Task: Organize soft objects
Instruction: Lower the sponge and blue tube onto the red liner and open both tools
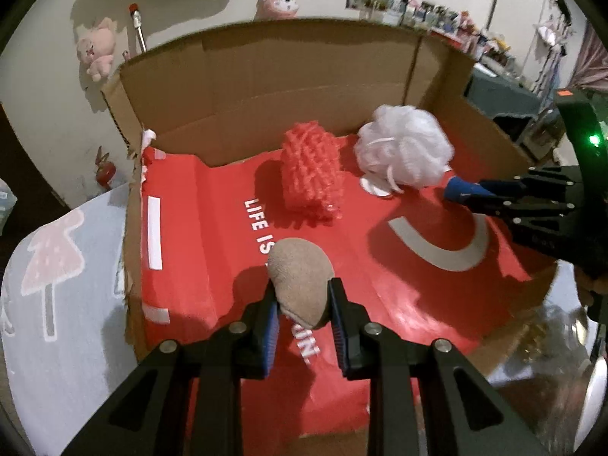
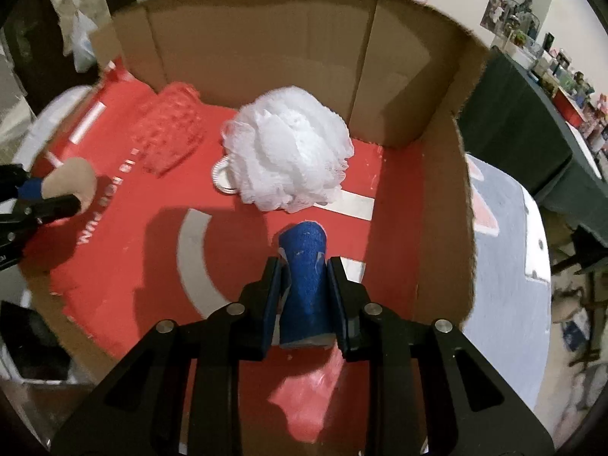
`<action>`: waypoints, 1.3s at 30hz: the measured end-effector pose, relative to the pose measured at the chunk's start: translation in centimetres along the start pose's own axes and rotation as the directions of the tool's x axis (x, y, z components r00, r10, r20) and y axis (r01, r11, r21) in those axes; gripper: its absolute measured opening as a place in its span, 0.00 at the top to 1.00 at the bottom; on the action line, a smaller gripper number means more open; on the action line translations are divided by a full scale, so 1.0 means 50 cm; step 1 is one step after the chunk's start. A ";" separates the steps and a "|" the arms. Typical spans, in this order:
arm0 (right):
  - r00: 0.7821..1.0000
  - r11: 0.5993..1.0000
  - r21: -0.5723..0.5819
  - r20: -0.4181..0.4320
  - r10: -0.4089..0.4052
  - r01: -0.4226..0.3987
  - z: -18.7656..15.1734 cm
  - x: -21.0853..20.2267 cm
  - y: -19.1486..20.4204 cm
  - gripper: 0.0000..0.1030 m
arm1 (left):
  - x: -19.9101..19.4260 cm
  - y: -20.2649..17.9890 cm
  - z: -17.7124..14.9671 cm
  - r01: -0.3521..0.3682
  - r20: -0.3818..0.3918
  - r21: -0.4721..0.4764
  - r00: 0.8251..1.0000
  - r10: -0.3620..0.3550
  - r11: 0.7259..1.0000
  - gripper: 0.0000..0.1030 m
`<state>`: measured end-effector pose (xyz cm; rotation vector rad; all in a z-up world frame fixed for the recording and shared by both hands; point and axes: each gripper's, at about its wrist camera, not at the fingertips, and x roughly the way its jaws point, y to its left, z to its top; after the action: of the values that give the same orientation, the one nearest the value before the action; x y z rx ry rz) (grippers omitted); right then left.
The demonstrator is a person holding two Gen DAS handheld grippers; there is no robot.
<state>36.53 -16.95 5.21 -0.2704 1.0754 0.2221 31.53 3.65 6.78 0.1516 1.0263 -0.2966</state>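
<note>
So the biggest thing here is the cardboard box (image 2: pixel 266 53), open at the top with a red printed liner (image 1: pixel 212 235) covering its floor, sitting on a pale surface (image 1: pixel 68 304) with a pink tree pattern.

Inside, toward the back wall, there's a fluffy white bath pouf (image 2: pixel 288 155) and just beside it a red crinkly mesh scrubber (image 1: pixel 311 171), both resting on the liner. They're close together but I can't tell if they touch.

The left gripper (image 1: pixel 304 300) is over the near part of the box, pointing down at the liner, and it's pinching a beige rounded sponge (image 1: pixel 300 277) between its blue pads. The sponge sticks out past the fingertips, off the liner as far as I can see.

The right gripper (image 2: pixel 304 288) is over the right side of the box, clamped on a blue sponge roll (image 2: pixel 304 266) that pokes forward toward the white pouf, near it but not touching.
</note>
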 end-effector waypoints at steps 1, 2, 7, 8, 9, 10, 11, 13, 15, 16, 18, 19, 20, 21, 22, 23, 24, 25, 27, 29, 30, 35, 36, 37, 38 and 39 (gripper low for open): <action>1.000 1.000 -0.008 -0.013 -0.013 0.013 0.004 0.009 0.001 0.77 | 0.007 0.002 0.003 -0.011 -0.011 0.000 1.000 0.011 1.000 0.74; 0.999 1.000 -0.007 -0.029 -0.020 0.020 0.007 0.018 -0.001 0.77 | 0.015 0.003 0.006 -0.025 -0.020 -0.001 0.999 0.025 1.000 0.74; 0.998 0.999 -0.011 -0.050 -0.033 0.033 0.015 0.040 -0.009 0.77 | 0.037 0.010 0.014 -0.051 -0.046 -0.004 0.998 0.051 0.999 0.71; 0.998 0.999 -0.011 -0.055 -0.032 0.031 0.014 0.042 -0.010 0.77 | 0.040 0.012 0.014 -0.055 -0.050 -0.004 0.997 0.055 0.998 0.71; 0.998 1.000 -0.012 -0.060 -0.028 0.028 0.013 0.045 -0.010 0.77 | 0.043 0.014 0.014 -0.060 -0.054 -0.004 0.997 0.060 0.998 0.71; 0.998 1.000 -0.015 -0.064 -0.029 0.028 0.012 0.047 -0.011 0.77 | 0.048 0.012 0.016 -0.063 -0.057 -0.004 0.996 0.063 0.998 0.70; 0.997 0.999 -0.019 -0.066 -0.031 0.030 0.010 0.047 -0.011 0.77 | 0.051 0.012 0.016 -0.065 -0.061 -0.003 0.996 0.065 0.998 0.70; 0.997 0.999 -0.024 -0.066 -0.033 0.031 0.005 0.044 -0.010 0.77 | 0.054 0.007 0.019 -0.069 -0.064 0.002 0.996 0.069 0.998 0.70; 0.997 0.999 -0.028 -0.065 -0.030 0.028 0.000 0.042 -0.009 0.77 | 0.055 0.005 0.017 -0.077 -0.064 0.009 0.995 0.077 0.997 0.68; 0.997 0.999 -0.030 -0.065 -0.033 0.031 0.003 0.042 -0.006 0.77 | 0.055 0.006 0.017 -0.081 -0.063 0.010 0.995 0.081 0.997 0.66; 0.997 0.999 -0.036 -0.066 -0.038 0.035 0.001 0.040 -0.004 0.77 | 0.057 0.007 0.017 -0.081 -0.063 0.008 0.995 0.082 0.997 0.64; 0.997 0.999 -0.038 -0.065 -0.037 0.034 0.001 0.040 -0.002 0.77 | 0.058 0.007 0.017 -0.083 -0.063 0.008 0.995 0.083 0.997 0.61; 0.997 0.999 -0.040 -0.063 -0.036 0.034 0.000 0.039 -0.001 0.77 | 0.057 0.008 0.017 -0.086 -0.060 0.006 0.994 0.087 0.996 0.59; 0.997 0.999 -0.041 -0.062 -0.038 0.036 0.001 0.035 0.001 0.77 | 0.056 0.009 0.016 -0.088 -0.056 0.005 0.994 0.089 0.996 0.58; 0.997 0.998 -0.041 -0.060 -0.040 0.037 0.001 0.033 0.001 0.77 | 0.056 0.007 0.018 -0.087 -0.050 0.005 0.995 0.087 0.996 0.56; 0.998 0.999 -0.041 -0.057 -0.038 0.036 0.000 0.030 0.002 0.77 | 0.053 0.007 0.017 -0.085 -0.045 0.005 0.995 0.085 0.996 0.52; 0.998 0.999 -0.040 -0.055 -0.034 0.032 0.001 0.027 0.003 0.77 | 0.048 0.007 0.015 -0.084 -0.038 0.005 0.996 0.084 0.996 0.50; 0.998 0.999 -0.039 -0.054 -0.031 0.029 0.001 0.025 0.003 0.75 | 0.044 0.004 0.017 -0.082 -0.029 0.004 0.996 0.082 0.997 0.45; 0.999 0.999 -0.037 -0.047 -0.023 0.022 0.000 0.015 0.005 0.67 | 0.027 0.002 0.014 -0.074 -0.002 0.001 0.997 0.074 0.997 0.38; 0.999 0.999 -0.042 -0.036 0.020 -0.021 -0.003 0.000 0.012 0.50 | 0.004 -0.002 0.009 -0.068 0.032 0.000 0.997 0.068 0.998 0.31; 0.999 0.999 -0.048 -0.030 0.016 -0.018 -0.005 -0.010 0.017 0.47 | -0.012 -0.005 0.006 -0.067 0.053 -0.003 0.996 0.067 0.998 0.30; 0.999 0.997 -0.069 0.047 -0.019 0.022 -0.024 -0.083 0.043 0.39 | -0.083 -0.021 -0.014 -0.039 0.145 -0.031 0.989 0.043 0.999 0.20; 0.998 0.998 -0.064 0.062 -0.019 0.023 -0.030 -0.101 0.044 0.39 | -0.106 -0.026 -0.023 -0.036 0.173 -0.038 0.984 0.042 0.999 0.19; 0.997 0.998 -0.059 0.079 -0.019 0.024 -0.037 -0.122 0.044 0.37 | -0.115 -0.020 -0.026 -0.034 0.190 -0.042 0.981 0.041 0.999 0.17; 0.995 0.998 -0.054 0.102 -0.018 0.023 -0.046 -0.147 0.046 0.31 | -0.137 -0.030 -0.038 -0.031 0.217 -0.047 0.975 0.041 0.998 0.14; 0.992 0.999 -0.049 0.128 -0.017 0.023 -0.056 -0.174 0.048 0.28 | -0.161 -0.036 -0.049 -0.030 0.247 -0.053 0.968 0.043 0.998 0.13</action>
<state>29.49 -16.00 11.41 -0.3083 0.9413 0.2455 25.06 3.95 12.49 0.0866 0.7806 -0.2498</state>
